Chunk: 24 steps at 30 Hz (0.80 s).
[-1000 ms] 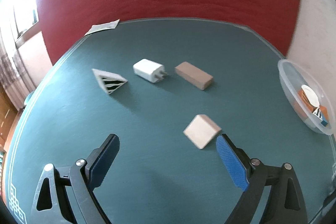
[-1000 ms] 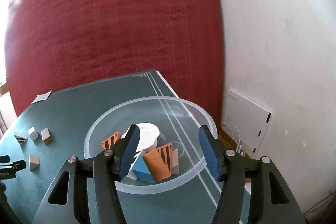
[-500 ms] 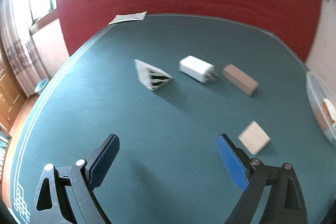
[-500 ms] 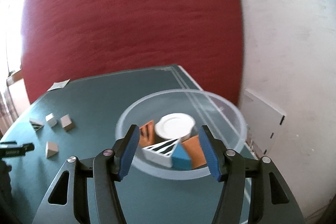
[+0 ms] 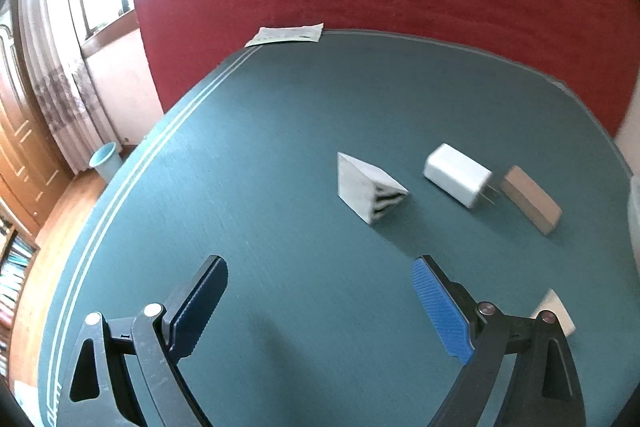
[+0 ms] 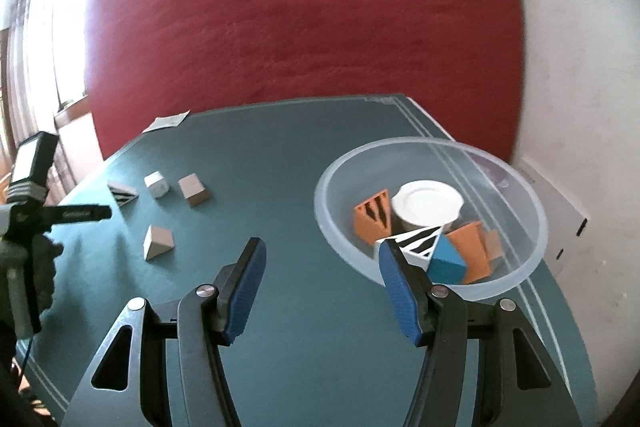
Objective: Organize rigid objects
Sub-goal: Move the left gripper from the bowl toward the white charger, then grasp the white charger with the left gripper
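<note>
**On the green table: four pieces out, the rest in the bowl**

On the green table the clear bowl stands at the right, with orange, blue and striped blocks and a white cup inside. Well left of it lie a tan block, a white charger, a striped wedge and a pale wedge. The right gripper and left gripper both stand agape, nothing between their pads.
</note>
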### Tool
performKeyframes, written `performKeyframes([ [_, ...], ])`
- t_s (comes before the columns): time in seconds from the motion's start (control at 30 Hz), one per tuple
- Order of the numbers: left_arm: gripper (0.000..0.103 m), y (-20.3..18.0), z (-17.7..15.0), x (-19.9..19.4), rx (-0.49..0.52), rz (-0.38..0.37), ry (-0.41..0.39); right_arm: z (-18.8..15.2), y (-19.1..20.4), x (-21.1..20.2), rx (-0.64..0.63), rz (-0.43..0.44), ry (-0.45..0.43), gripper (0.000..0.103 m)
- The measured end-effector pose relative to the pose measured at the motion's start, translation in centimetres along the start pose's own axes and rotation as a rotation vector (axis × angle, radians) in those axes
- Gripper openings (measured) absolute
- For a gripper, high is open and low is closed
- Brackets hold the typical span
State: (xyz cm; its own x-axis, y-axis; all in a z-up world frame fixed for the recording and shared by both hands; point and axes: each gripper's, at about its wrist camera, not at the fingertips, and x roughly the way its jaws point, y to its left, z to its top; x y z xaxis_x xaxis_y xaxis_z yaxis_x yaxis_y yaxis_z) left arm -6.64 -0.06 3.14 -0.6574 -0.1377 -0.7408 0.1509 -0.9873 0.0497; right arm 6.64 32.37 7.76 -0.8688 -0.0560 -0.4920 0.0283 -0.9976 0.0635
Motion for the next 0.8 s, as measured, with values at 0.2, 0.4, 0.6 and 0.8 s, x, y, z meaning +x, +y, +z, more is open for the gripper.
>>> performKeyframes([
  [0.2,0.096,-0.9,1.1,0.4,0.021,0.006,-0.010,-0.2,0.6,0.5,0.000,0.032,0.034,0.060],
  [0.4,0.096,-3.6,2.6,0.6,0.097,-0.010,-0.055,-0.4,1.2,0.7,-0.011,0.053,0.051,0.060],
  [0.6,0.096,-5.8,4.2,1.8,0.148,-0.011,-0.077,-0.6,1.2,0.8,-0.012,0.064,0.061,0.060],
  [0.8,0.097,-7.9,5.1,3.9,0.223,-0.007,-0.084,-0.8,1.3,0.8,-0.011,0.072,0.069,0.060],
])
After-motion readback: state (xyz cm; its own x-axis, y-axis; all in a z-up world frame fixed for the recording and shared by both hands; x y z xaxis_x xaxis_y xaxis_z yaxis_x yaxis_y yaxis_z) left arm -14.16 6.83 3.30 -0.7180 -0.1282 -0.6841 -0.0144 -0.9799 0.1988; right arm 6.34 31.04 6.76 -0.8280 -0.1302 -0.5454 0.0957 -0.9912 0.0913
